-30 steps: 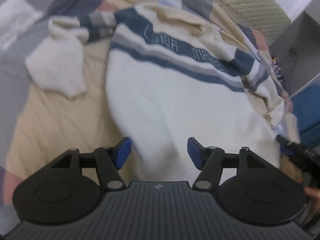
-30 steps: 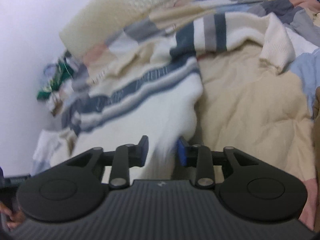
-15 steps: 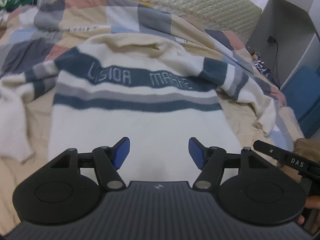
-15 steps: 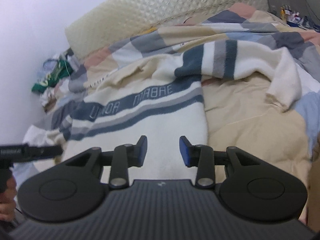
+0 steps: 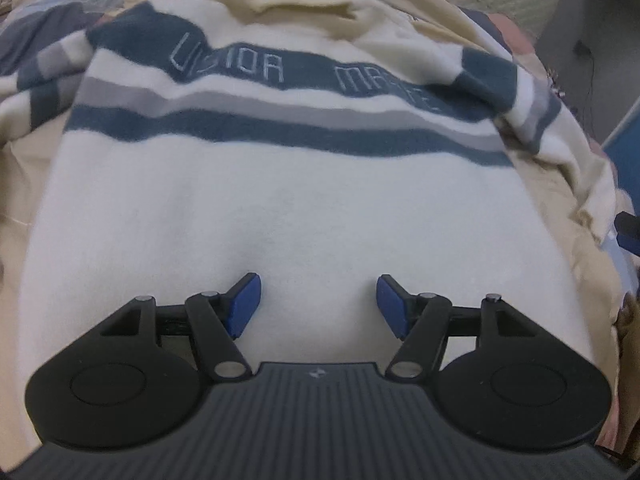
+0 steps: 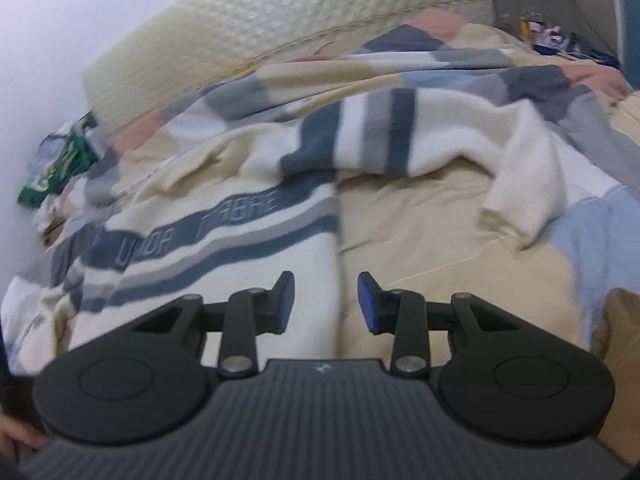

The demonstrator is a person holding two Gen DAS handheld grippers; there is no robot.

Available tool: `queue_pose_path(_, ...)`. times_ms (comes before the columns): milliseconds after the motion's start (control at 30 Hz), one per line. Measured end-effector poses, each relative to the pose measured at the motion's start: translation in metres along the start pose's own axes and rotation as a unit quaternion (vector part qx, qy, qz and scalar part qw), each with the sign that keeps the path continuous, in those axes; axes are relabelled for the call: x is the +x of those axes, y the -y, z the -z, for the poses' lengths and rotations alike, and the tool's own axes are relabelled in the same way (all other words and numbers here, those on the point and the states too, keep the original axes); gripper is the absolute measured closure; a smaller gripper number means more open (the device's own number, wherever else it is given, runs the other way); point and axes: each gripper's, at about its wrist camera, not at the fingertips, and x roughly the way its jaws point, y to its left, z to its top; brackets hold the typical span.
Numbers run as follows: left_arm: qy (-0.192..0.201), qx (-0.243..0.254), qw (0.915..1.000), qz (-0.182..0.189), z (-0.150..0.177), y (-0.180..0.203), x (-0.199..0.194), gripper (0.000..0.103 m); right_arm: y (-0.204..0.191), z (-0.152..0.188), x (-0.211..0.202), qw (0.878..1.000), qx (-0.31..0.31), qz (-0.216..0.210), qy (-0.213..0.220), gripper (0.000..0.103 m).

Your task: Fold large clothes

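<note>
I am looking at a bed covered by a patchwork quilt [image 6: 460, 236] of beige, grey, blue and pink blocks, with a pale quilted headboard [image 6: 280, 28] against a white wall behind it. The sweater [image 5: 280, 200] lies spread flat on the quilt — cream body, navy and grey chest stripes. My left gripper [image 5: 318, 306] hangs over the lower middle of its body, jaws well apart with nothing between them, only cream knit beneath. My right gripper [image 6: 326, 302] sits over the sweater's side edge, jaws apart and empty; the seam where knit meets beige quilt runs up between the fingers. On the upper navy stripe I read stitched letters, roughly "USIOR MA…" — the rest blurs. The garment's long axis runs from me toward the headboard, collar at the far end, hem nearest the grippers. One striped sleeve [image 6: 440, 148] stretches sideways across the quilt, its cuff drooping toward a light blue patch.
</note>
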Motion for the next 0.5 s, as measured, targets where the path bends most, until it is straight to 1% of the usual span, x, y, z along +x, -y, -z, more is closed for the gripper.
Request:
queue_pose_path(100, 0.008, 0.002, 0.9999, 0.007, 0.001, -0.001, -0.003, 0.033, 0.011, -0.015, -0.003, 0.999, 0.009, 0.026, 0.021, 0.065)
queue_pose_path(133, 0.011, -0.003, 0.9999, 0.009, 0.002, -0.003, -0.002, 0.033, 0.015, -0.02, -0.003, 0.999, 0.01, 0.04, 0.031, 0.063)
queue_pose_path(167, 0.013, -0.008, 0.9998, 0.011, 0.001, -0.005, -0.002, 0.033, 0.021, -0.025, -0.004, 0.998, 0.014, 0.055, 0.04, 0.056)
queue_pose_path(200, 0.015, -0.016, 0.9997, 0.012, 0.001, -0.005, -0.003, 0.033, 0.029, -0.03, -0.005, 0.997, 0.025, 0.063, 0.045, 0.052)
queue_pose_path(300, 0.019, -0.039, 0.9989, 0.02, -0.003, -0.007, -0.009, 0.033, 0.057, -0.041, -0.006, 0.994, 0.064, 0.076, 0.051, 0.052)
queue_pose_path(400, 0.014, -0.07, 0.9967, 0.039, -0.006, -0.016, -0.012, 0.033, 0.087, -0.05, -0.008, 0.989, 0.092, 0.103, 0.061, 0.051)
queue_pose_path(433, 0.013, -0.083, 0.9954, 0.046, -0.007, -0.021, -0.013, 0.033, 0.096, -0.053, -0.008, 0.987, 0.102, 0.11, 0.064, 0.049)
queue_pose_path(500, 0.009, -0.108, 0.9922, 0.061, -0.008, -0.029, -0.013, 0.033, 0.119, -0.059, -0.01, 0.981, 0.131, 0.12, 0.076, 0.031)
